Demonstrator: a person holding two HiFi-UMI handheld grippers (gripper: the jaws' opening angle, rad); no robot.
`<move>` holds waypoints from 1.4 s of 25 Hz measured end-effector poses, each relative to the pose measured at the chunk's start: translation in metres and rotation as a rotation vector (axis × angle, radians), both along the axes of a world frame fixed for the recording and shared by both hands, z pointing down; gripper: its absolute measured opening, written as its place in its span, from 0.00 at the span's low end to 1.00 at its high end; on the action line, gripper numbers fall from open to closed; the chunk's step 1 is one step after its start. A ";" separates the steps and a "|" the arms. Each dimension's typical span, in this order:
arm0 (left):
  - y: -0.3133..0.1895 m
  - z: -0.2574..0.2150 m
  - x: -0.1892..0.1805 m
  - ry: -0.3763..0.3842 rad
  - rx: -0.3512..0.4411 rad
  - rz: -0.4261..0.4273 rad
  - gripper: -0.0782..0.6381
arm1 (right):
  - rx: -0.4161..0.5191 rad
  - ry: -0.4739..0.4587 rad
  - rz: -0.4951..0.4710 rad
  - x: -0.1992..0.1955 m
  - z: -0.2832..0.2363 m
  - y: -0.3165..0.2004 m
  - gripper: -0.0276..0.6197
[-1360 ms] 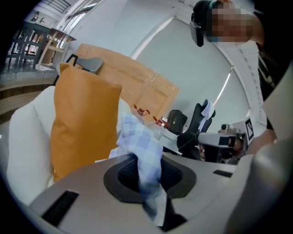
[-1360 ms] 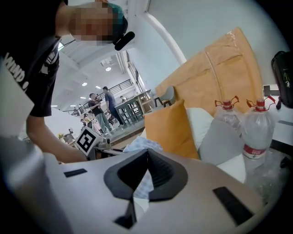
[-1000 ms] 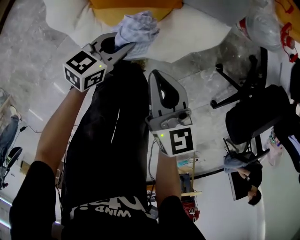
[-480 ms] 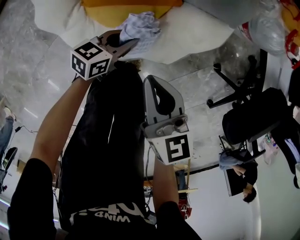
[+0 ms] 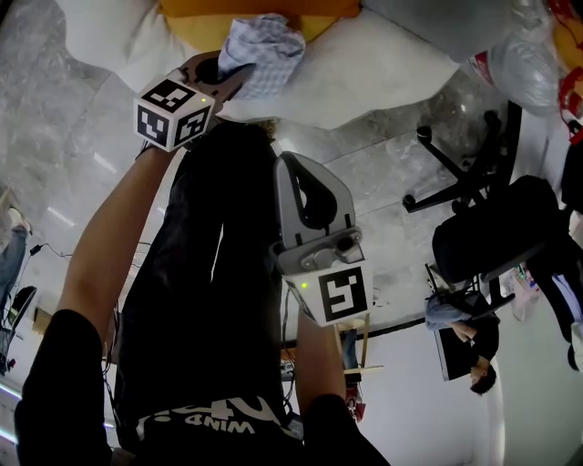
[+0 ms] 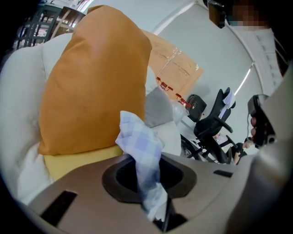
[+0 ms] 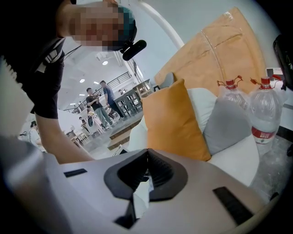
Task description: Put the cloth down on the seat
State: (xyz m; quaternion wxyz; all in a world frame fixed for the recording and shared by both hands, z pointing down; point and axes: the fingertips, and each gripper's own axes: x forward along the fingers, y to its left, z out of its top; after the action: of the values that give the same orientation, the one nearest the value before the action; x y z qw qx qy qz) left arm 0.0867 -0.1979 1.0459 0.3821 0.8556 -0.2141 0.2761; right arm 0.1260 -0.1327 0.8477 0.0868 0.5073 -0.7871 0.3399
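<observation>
A blue and white checked cloth [image 5: 262,50] hangs bunched over the white seat [image 5: 383,64], just in front of an orange cushion [image 5: 196,11]. My left gripper [image 5: 239,78] is shut on the cloth's lower end. In the left gripper view the cloth [image 6: 139,146] runs down between the jaws of the left gripper [image 6: 145,183], with the orange cushion [image 6: 91,82] behind it. My right gripper [image 5: 293,160] points at the seat's front edge from lower down, apart from the cloth. In its own view the right gripper [image 7: 147,157] has its jaws together with nothing in them.
A black office chair [image 5: 492,218] stands on the marble floor to the right. Two water bottles [image 7: 263,114] and a grey cushion [image 7: 224,123] rest on the seat's right part. The person's black trousers [image 5: 209,300] fill the view below the grippers. People stand far behind.
My left gripper has carried the cloth a little farther up, over the seat toward the orange cushion. The right gripper has drifted slightly left and stays shut.
</observation>
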 end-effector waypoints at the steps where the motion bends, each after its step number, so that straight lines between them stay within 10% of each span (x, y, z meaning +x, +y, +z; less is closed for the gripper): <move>1: -0.002 0.002 -0.004 -0.013 0.005 -0.005 0.22 | 0.003 -0.002 -0.001 -0.001 -0.001 -0.001 0.07; 15: -0.019 0.022 -0.046 -0.177 0.035 -0.054 0.24 | -0.008 -0.002 -0.019 -0.003 0.003 -0.002 0.07; 25: -0.021 0.034 -0.068 -0.285 0.062 -0.069 0.60 | -0.007 -0.008 -0.037 -0.016 0.005 0.000 0.07; 35: -0.035 0.021 -0.073 -0.245 0.102 -0.111 0.68 | 0.000 -0.014 -0.031 -0.020 0.002 -0.001 0.07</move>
State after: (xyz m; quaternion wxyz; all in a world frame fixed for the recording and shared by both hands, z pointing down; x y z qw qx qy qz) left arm 0.0140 -0.2331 1.0671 0.3237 0.8206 -0.3198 0.3458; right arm 0.1060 -0.1338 0.8498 0.0866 0.4926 -0.7955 0.3421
